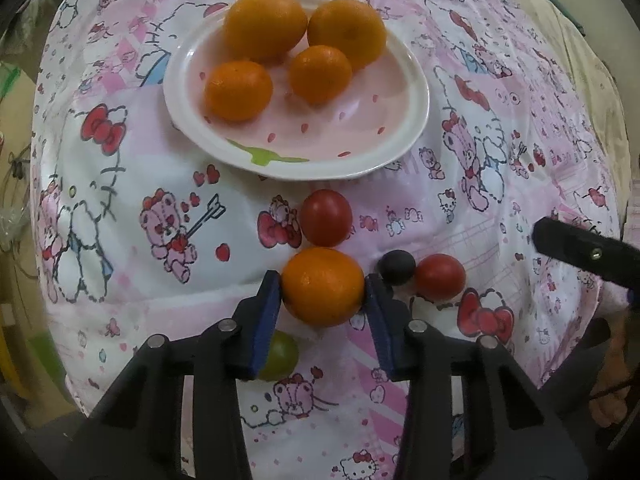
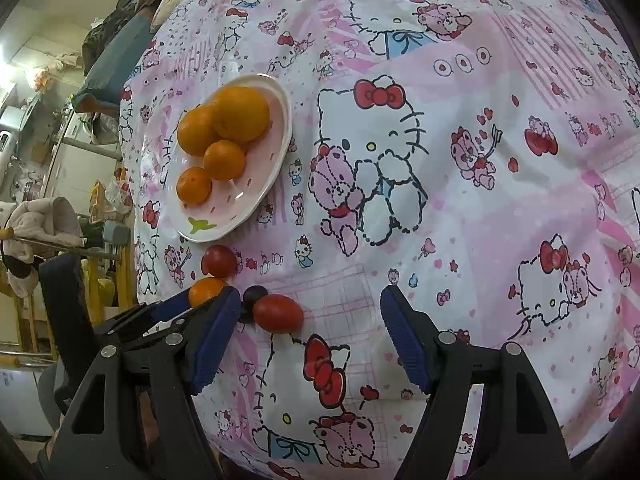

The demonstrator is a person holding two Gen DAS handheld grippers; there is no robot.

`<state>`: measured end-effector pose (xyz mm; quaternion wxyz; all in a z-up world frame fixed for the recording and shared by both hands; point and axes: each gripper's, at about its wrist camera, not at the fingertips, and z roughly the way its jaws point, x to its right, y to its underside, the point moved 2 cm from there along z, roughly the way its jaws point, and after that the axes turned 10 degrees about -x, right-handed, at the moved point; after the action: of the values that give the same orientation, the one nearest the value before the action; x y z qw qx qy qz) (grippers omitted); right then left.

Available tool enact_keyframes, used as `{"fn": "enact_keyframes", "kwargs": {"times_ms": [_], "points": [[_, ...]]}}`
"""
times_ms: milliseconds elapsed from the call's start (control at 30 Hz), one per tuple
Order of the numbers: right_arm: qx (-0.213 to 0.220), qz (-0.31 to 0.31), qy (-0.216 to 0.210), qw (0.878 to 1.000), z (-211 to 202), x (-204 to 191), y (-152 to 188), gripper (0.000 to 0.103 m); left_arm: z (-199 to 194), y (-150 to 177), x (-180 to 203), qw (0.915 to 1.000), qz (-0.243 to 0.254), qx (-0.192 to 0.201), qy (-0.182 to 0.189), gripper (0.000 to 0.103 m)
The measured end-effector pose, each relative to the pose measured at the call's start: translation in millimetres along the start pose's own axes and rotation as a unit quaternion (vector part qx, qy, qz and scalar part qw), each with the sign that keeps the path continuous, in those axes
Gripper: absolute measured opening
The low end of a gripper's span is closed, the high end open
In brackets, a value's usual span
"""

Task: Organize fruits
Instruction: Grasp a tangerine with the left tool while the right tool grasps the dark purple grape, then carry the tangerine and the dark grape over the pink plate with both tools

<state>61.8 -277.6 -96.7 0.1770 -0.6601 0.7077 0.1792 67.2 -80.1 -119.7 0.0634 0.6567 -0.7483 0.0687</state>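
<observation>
My left gripper (image 1: 323, 284) is shut on an orange mandarin (image 1: 322, 286), both blue pads touching its sides, low over the cloth. A pink plate (image 1: 360, 136) ahead holds several oranges (image 1: 262, 30). A red tomato (image 1: 326, 218) lies just beyond the held mandarin. A dark grape (image 1: 396, 266) and a second red tomato (image 1: 439, 276) lie to its right. A green grape (image 1: 280, 354) lies partly hidden under the left finger. My right gripper (image 2: 310, 300) is open and empty over the cloth, right of the tomato (image 2: 278, 313) and the dark grape (image 2: 255, 295). The plate also shows in the right wrist view (image 2: 256, 200).
A Hello Kitty cloth (image 2: 440, 160) covers the table. The table's left edge drops to a cluttered room with chairs and clothes (image 2: 44, 220). The right gripper's finger shows at the right of the left wrist view (image 1: 580, 250).
</observation>
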Motion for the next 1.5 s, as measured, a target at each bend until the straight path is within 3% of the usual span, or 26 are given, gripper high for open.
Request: {"fn": "enact_keyframes", "kwargs": {"times_ms": [467,700,867,1033,1267,1500], "points": [[-0.045,-0.094,0.033,0.994,41.9,-57.4,-1.6,0.074,-56.3,19.3,-46.1,0.9960,-0.045,0.073,0.025,0.038],[-0.069,-0.138,0.088,0.984,68.8,-79.0,-18.5,0.041,-65.0,27.2,-64.7,0.9942,-0.061,0.081,0.036,0.038],[-0.117,-0.145,0.104,0.977,87.9,-80.7,-23.8,0.033,-68.4,29.1,-74.7,0.9929,-0.072,0.083,0.047,0.038],[-0.131,-0.161,0.122,0.971,96.3,-83.0,-21.2,0.028,-72.5,31.4,-80.3,0.9913,-0.079,0.085,0.061,0.038],[-0.121,-0.148,0.091,0.977,92.9,-76.5,-23.0,0.024,-70.4,28.4,-80.2,0.9911,-0.085,0.080,0.064,0.038],[-0.085,-0.132,0.038,0.987,53.8,-66.5,-25.7,0.024,-73.7,24.8,-82.6,0.9900,-0.095,0.091,0.052,0.038]]}}
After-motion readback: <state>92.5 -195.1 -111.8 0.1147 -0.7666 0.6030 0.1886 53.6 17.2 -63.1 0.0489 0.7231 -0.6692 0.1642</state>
